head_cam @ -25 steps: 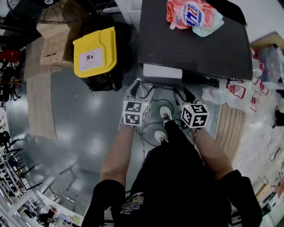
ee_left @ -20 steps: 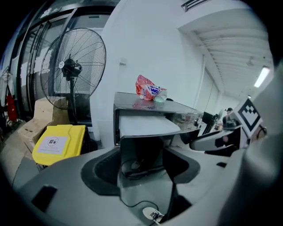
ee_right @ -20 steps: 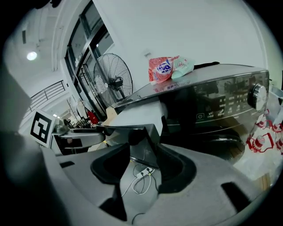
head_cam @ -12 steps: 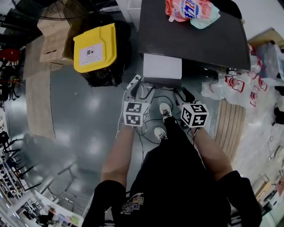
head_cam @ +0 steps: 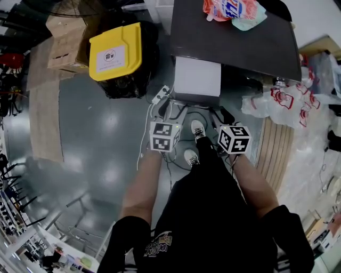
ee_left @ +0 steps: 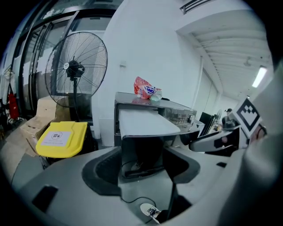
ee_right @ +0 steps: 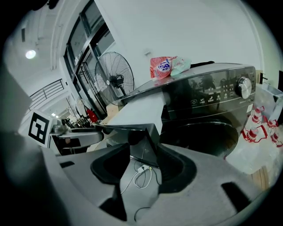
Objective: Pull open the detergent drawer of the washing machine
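The dark washing machine [head_cam: 234,48] stands ahead of me with its white detergent drawer [head_cam: 197,77] pulled well out over the floor. In the left gripper view the drawer's white top [ee_left: 143,121] ends in a dark front panel that sits between the jaws. My left gripper [head_cam: 169,106] [ee_left: 145,156] is shut on that panel near its left end. My right gripper [head_cam: 219,111] [ee_right: 143,152] grips the same panel at its right corner, beside the round door [ee_right: 199,137] and the control dial [ee_right: 242,87].
A red detergent pouch [head_cam: 232,10] lies on the machine's top. A yellow-lidded bin [head_cam: 114,50] and cardboard boxes [head_cam: 64,32] stand to the left, with a fan [ee_left: 77,66] behind. Plastic bags [head_cam: 277,104] lie at the right. A power strip with cables [head_cam: 160,95] lies beneath the drawer.
The drawer has slid further out of the machine. Both grippers have drawn back toward me with its front panel held between their jaws.
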`<state>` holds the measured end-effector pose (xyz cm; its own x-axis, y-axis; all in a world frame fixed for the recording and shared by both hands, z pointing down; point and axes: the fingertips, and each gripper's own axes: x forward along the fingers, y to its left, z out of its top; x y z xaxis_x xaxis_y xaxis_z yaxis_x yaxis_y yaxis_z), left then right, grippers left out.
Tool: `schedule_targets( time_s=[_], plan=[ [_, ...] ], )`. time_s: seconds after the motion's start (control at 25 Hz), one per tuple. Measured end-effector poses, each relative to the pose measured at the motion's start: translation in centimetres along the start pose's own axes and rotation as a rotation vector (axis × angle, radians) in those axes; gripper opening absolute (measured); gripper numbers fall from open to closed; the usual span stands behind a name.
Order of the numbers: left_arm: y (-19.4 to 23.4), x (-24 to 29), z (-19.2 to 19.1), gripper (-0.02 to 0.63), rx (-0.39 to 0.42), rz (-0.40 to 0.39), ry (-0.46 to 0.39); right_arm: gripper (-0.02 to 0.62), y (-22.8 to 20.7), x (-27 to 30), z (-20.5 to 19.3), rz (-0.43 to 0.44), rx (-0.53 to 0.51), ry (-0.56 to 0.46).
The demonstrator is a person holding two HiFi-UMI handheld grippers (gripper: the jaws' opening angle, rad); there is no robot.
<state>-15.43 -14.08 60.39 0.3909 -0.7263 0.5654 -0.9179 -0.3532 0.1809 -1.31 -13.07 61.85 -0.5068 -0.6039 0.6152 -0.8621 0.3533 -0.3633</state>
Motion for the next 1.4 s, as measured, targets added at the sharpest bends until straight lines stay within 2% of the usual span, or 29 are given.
schedule_targets(
  time_s=[0.36, 0.56, 0.68, 0.84, 1.04, 1.2, 1.4],
  plan=[
    [-0.6, -1.0, -0.7, 0.270, 0.003, -0.005, 0.000, 0.187, 0.2, -0.7, -0.6, 0.003, 0.002, 0.005],
    [-1.3, -2.7, -1.3, 0.265, 0.010, 0.002, -0.001, 0.225, 0.6, -1.6, -0.8, -0.006, -0.010, 0.001],
    [-2.3, -4.1, -1.6, 0.258, 0.034, 0.001, -0.015, 0.221, 0.9, -2.6, -0.6, -0.008, -0.023, -0.020],
    [-3.1, -6.8, -0.8, 0.221, 0.045, 0.017, -0.067, 0.149, 2.5, -4.9, 0.3, 0.009, -0.076, -0.073],
    [-4.4, -10.6, 0.7, 0.109, 0.034, 0.054, -0.168, 0.006, 5.0, -8.9, 1.4, 0.008, -0.195, -0.145],
    [-5.5, -13.1, 1.4, 0.034, 0.002, 0.099, -0.208, 0.006, 6.8, -11.8, 1.9, 0.053, -0.291, -0.174],
    [-7.5, -15.6, 2.2, 0.018, -0.010, 0.131, -0.245, 0.005, 8.9, -14.5, 2.9, 0.137, -0.354, -0.213]
  ],
)
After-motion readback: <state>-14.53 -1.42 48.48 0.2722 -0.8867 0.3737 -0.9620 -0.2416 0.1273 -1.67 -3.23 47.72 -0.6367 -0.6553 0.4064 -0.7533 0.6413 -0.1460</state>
